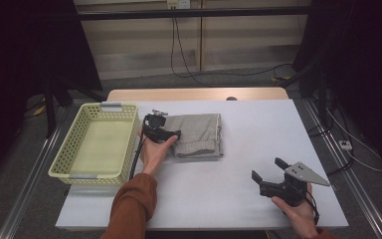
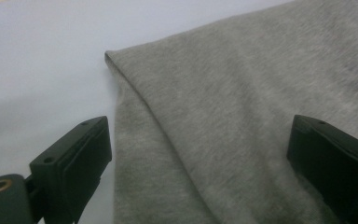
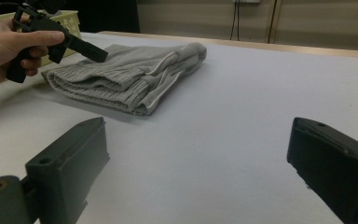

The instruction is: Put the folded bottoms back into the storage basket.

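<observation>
Grey folded garment (image 2: 242,140) between wide-open left jaws.

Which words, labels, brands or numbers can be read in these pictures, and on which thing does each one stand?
None can be read.
Folded grey garment: plain cloth, no print or tag.
Yellow basket: grey patches on the near and far rims, with no letters that I can make out.
Left tongs and right tongs: black, with no marking to see.
</observation>
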